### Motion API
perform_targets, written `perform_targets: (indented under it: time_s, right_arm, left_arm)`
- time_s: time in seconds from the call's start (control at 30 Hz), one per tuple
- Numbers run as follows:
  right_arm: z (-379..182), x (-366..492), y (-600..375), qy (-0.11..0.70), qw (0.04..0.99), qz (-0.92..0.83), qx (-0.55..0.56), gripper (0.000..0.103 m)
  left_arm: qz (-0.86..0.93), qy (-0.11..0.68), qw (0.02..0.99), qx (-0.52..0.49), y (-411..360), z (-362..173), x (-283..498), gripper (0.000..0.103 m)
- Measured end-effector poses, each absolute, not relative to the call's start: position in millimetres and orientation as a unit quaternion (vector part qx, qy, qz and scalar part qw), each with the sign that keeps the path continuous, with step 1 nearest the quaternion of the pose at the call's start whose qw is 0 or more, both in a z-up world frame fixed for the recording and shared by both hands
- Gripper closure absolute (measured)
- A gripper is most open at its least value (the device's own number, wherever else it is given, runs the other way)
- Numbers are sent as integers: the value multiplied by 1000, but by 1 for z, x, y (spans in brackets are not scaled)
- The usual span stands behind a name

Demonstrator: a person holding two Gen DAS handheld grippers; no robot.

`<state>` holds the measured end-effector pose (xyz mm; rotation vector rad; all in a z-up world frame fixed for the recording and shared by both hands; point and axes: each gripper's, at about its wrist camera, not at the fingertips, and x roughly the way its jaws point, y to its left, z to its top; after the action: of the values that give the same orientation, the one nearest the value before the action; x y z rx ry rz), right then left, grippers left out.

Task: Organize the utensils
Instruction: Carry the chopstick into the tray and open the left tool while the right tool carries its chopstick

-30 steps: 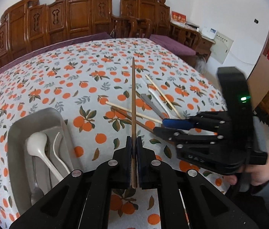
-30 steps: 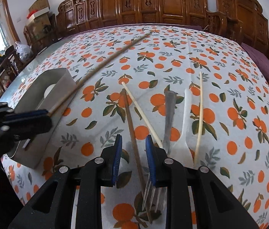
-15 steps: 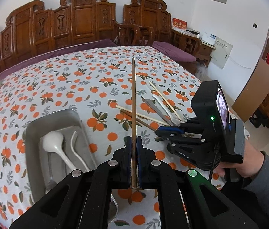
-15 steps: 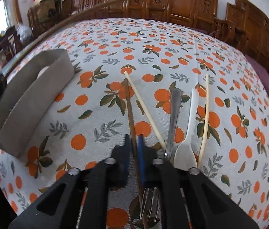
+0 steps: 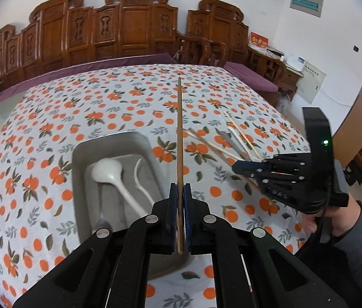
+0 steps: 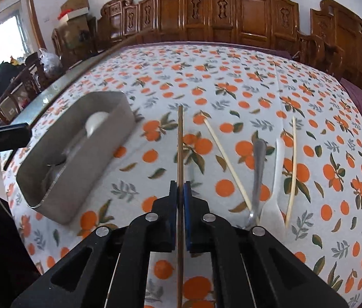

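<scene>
left gripper (image 5: 180,200) is clamped on a dark chopstick (image 5: 179,138) that runs straight ahead of it, above the right edge of the metal tray (image 5: 78,159). only the left view looks into the tray: a white spoon (image 5: 109,172) lies inside. right gripper (image 6: 180,197) is clamped on a second dark chopstick (image 6: 180,143), tray to its left. only the right view shows clearly what lies to its right on the tablecloth (image 6: 232,77): two pale chopsticks (image 6: 225,157), a metal fork (image 6: 257,172), a white fork (image 6: 276,179).
</scene>
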<state>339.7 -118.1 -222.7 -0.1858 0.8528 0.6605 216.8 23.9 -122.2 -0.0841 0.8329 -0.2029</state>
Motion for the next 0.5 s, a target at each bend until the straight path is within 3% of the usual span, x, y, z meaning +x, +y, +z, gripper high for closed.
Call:
perform_targets:
  time_s: [0.5]
  right_arm:
    - [-218,339,-102,396,853,328,-86,97]
  left_arm:
    - [-52,448,891,-47,57,-149,201,99]
